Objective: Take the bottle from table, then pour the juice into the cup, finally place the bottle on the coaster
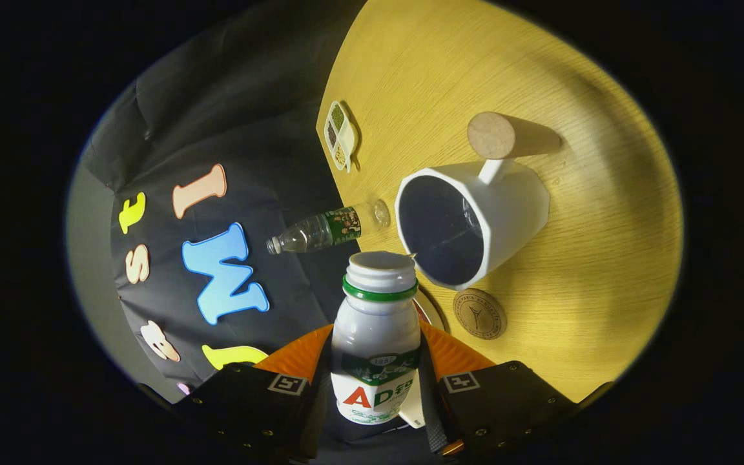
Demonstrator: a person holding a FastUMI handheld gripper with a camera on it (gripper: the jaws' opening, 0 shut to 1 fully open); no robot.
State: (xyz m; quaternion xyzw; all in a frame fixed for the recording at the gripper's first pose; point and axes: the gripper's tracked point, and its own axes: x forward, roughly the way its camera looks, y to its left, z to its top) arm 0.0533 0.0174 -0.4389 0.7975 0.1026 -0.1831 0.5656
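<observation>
Open white bottle (377, 336) mouth beside white cup (475, 219), coaster (479, 314) nearby

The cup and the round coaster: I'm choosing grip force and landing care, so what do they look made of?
The white cup, beyond the juice bottle that the gripper holds between its fingers, looks like matte glazed ceramic or hard plastic: thick faceted walls, an even white sheen-free surface. The coaster looks like cork or wood: flat brown speckled disc with a stamped mark.

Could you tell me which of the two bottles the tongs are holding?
The white bottle, clamped between the tongs; the clear bottle stands beyond on the table.
</observation>
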